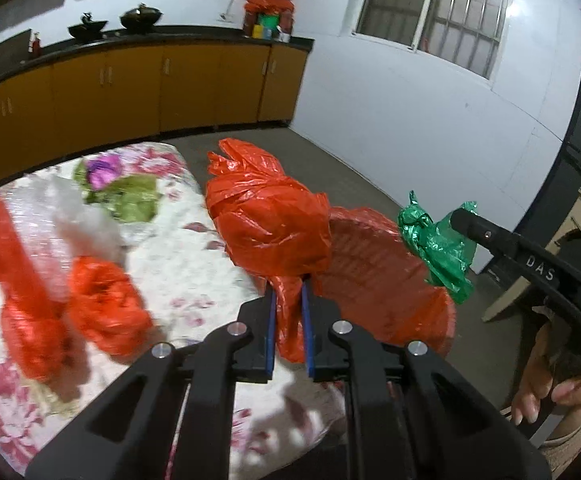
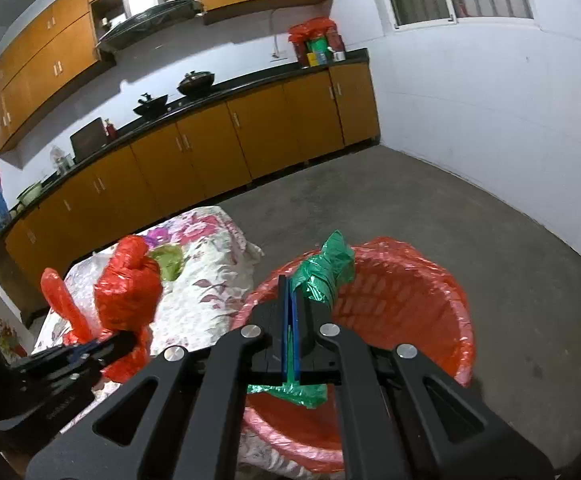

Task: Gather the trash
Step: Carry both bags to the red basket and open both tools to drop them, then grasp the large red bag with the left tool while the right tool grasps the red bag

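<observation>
Pinching a crumpled red plastic bag (image 1: 268, 224) by its tail, the left hand-held gripper (image 1: 289, 284) holds it above the floral-clothed desk (image 1: 194, 276), beside the red-lined round basket (image 2: 442, 304). Over that basket, the right hand-held gripper (image 2: 290, 286) is clenched on a knotted green plastic bag (image 2: 326, 272).

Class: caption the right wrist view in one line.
Right gripper holds green plastic bag over red-lined basket.
</observation>
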